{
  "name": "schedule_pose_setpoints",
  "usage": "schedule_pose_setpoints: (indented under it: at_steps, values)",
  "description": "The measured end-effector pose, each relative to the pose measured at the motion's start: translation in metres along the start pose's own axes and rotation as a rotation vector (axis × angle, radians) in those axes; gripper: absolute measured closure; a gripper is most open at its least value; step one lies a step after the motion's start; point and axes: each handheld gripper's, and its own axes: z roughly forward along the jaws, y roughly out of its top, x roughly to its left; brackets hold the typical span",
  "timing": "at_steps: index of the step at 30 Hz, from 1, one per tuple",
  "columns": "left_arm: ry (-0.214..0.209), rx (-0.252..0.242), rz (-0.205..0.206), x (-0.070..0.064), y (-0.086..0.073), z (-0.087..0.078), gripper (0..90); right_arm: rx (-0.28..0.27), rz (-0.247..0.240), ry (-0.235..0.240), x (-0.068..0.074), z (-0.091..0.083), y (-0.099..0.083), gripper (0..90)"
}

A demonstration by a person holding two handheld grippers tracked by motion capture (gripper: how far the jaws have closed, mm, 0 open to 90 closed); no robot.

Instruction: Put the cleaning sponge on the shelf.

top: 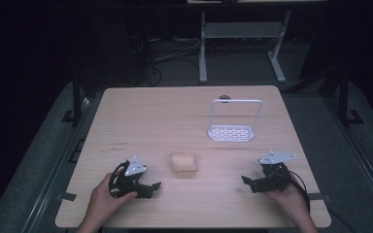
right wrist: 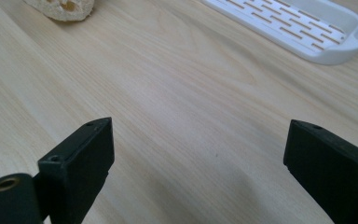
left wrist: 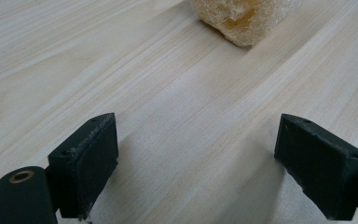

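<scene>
- Currently both idle: left gripper (top: 151, 186) and right gripper (top: 246, 181) low in frame, jaws spread, holding nothing.
- Sponge (top: 183, 162) sits centre of the table (top: 141, 111), between them; rack (top: 230, 132) upper right.
- Risk: sponge is soft, so an off-centre pinch likely squashes it or nudges it aside.
- Risk: both closing in together could clash.

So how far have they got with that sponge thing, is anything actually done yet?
Nothing looks done yet. The sponge lies loose on the table, apart from the white slotted rack, which holds nothing. In hand: the left gripper and right gripper rest low near the table's front edge on either side of the sponge, jaws wide open, gripping nothing. Left, probably: grasp the sponge and move it, perhaps to the rack.
</scene>
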Motion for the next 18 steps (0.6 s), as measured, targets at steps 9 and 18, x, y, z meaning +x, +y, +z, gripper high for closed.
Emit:
schedule_pose_setpoints:
  at_steps: [9,18]
  values:
    - [0.000,-0.001,0.000,0.000,0.000,0.000,12.8,-0.012,-0.031,0.026,0.003,0.005,0.014,8.5]
    - [0.000,-0.001,0.000,0.000,0.000,0.000,12.8,-0.021,-0.050,0.040,0.005,0.009,0.025,8.5]
